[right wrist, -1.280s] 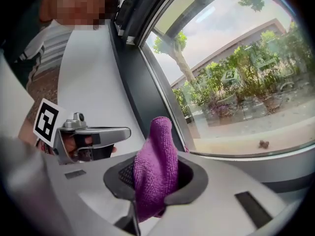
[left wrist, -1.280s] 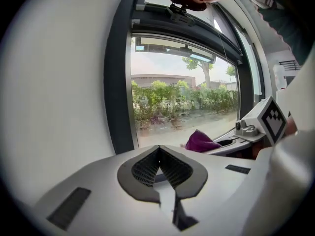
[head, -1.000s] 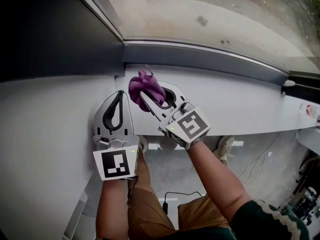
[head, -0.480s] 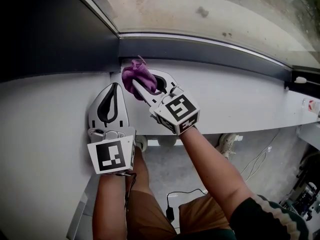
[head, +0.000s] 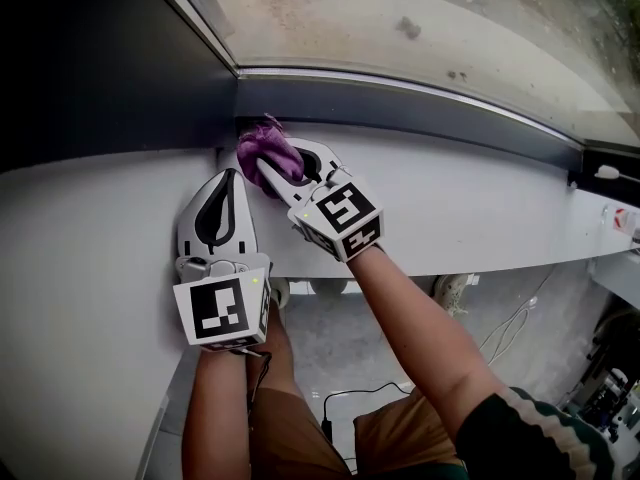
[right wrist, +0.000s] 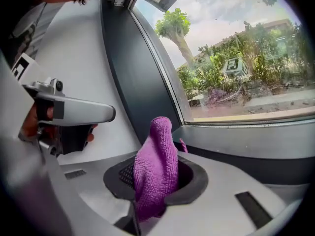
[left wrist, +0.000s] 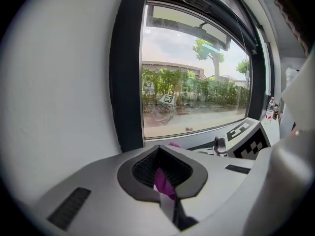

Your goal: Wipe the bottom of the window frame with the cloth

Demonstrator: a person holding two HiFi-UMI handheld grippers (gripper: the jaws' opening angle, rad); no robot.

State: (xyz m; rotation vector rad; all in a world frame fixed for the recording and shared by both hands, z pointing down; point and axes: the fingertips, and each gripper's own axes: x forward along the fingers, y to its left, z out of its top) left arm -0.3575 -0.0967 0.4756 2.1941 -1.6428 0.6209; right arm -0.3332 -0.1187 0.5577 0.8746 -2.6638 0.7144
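Observation:
A purple cloth (head: pixel 266 148) is bunched in my right gripper (head: pixel 268 168), which is shut on it. The cloth presses into the left corner where the dark bottom window frame (head: pixel 420 100) meets the white sill (head: pixel 470 203). In the right gripper view the cloth (right wrist: pixel 155 168) stands up between the jaws of my right gripper (right wrist: pixel 157 154), close to the frame (right wrist: pixel 246 139). My left gripper (head: pixel 228 176) rests on the sill just left of it, shut and empty. In the left gripper view my left gripper (left wrist: pixel 160 149) shows a sliver of purple through its jaw gap.
The glass pane (head: pixel 430 23) rises behind the frame, and a dark upright frame (head: pixel 100 58) closes the left side. Small items (head: pixel 606 174) sit at the sill's far right. Below are the floor, a black cable (head: pixel 335 408) and a shoe (head: pixel 452 290).
My right gripper has carried the cloth left and forward into the frame's left corner. The left gripper has barely shifted.

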